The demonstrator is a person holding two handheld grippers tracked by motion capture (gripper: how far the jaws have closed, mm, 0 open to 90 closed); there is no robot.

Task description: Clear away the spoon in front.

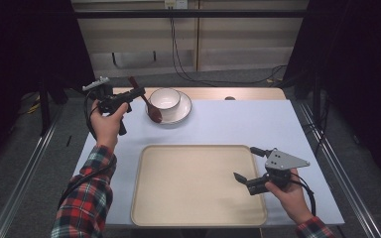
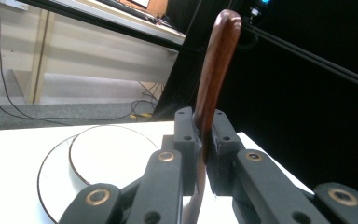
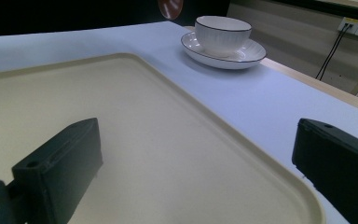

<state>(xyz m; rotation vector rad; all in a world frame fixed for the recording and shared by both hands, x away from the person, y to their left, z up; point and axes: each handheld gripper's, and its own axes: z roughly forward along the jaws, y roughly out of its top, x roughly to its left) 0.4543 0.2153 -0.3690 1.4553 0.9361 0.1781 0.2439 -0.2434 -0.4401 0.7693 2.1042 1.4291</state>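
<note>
**My left gripper has the spoon**

My left gripper point(image 1: 138, 92) squeezes the spoon point(image 1: 147, 104) by its handle, above the plate point(image 1: 184, 110) beside the bowl point(image 1: 165, 98). I should move slowly and squeeze firmly. My right gripper point(image 1: 247, 165) is open over the tray point(image 1: 198, 218).

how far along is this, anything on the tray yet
Nothing is on the beige tray yet. In hand: the left gripper is shut on the wooden spoon, held above the table beside the plate. The bowl sits on that plate. The right gripper waits open over the tray's right edge. Probably left: moving everything over.
</note>
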